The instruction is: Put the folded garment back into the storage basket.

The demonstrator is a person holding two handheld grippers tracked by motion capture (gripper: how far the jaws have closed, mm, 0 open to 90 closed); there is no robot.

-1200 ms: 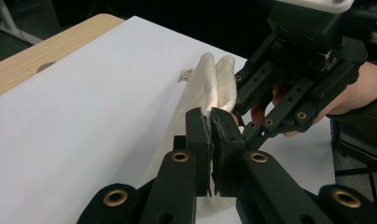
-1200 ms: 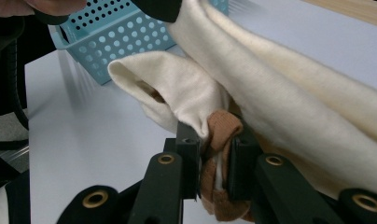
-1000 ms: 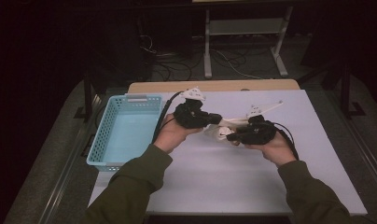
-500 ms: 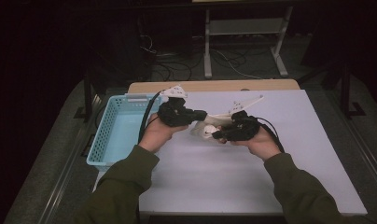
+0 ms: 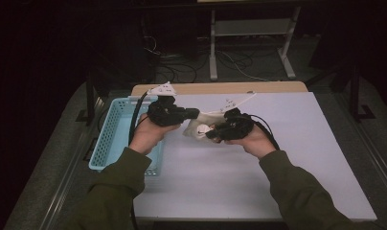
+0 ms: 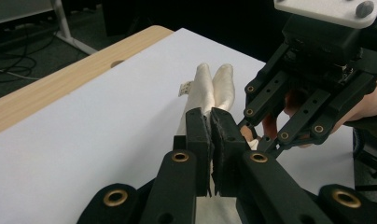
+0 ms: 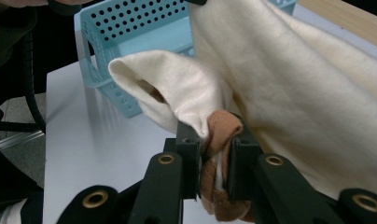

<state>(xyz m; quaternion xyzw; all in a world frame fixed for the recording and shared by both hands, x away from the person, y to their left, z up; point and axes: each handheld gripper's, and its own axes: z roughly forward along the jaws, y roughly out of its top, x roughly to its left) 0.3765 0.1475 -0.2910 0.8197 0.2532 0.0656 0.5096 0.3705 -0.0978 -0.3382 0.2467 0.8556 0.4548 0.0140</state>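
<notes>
Both grippers, left (image 5: pixel 194 114) and right (image 5: pixel 210 135), carried leftward, clamp soft cream socks (image 5: pixel 194 130).

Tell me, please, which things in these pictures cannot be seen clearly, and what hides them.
- Cream socks, high view: small, and the two grippers cover their ends.
- Small tag on the socks, left gripper view: too small to read.
- Brown cuff, right gripper view: its lower end is cut off by the bottom edge.
- Blue basket, right gripper view: the cloth and top edge hide its inside.
</notes>
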